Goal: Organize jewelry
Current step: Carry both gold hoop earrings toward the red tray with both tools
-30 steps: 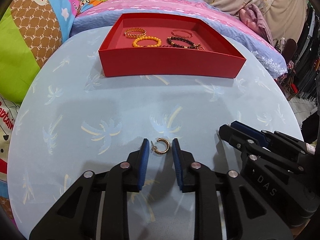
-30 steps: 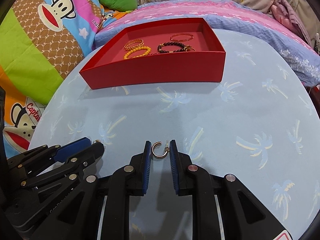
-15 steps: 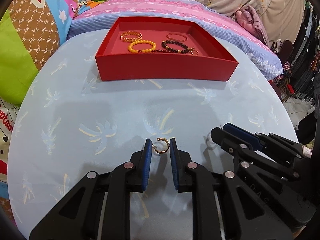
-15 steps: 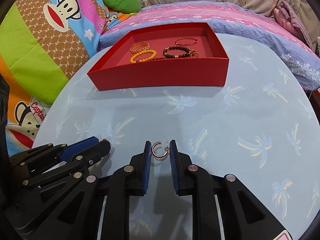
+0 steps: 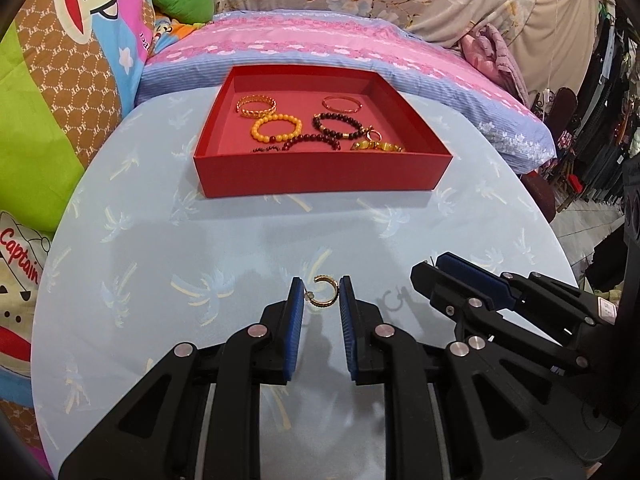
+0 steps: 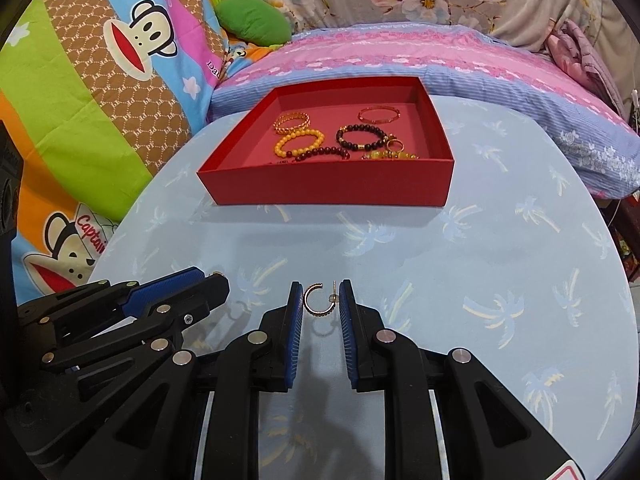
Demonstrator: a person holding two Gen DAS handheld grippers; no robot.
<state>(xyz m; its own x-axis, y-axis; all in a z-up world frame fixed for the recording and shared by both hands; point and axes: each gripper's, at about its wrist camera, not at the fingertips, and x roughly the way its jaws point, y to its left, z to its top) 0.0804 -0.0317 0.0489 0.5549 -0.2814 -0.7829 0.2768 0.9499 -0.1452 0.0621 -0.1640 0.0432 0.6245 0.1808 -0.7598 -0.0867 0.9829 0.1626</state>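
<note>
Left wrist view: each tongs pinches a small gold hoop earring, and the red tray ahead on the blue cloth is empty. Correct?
Not quite. The red tray is not empty: it holds several bracelets, among them a yellow bead bracelet, as the left wrist view shows. The rest stands: the left tongs pinch a gold hoop earring, and the right tongs pinch another hoop earring.

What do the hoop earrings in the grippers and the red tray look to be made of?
Left earring and right earring: probably gold-toned metal, shiny, with a thin post; plating or solid gold cannot be told. Each is pinched between blue pads, in the left gripper and the right gripper. Red tray: likely matte cardboard, judging by thin straight walls and sharp folded corners.
</note>
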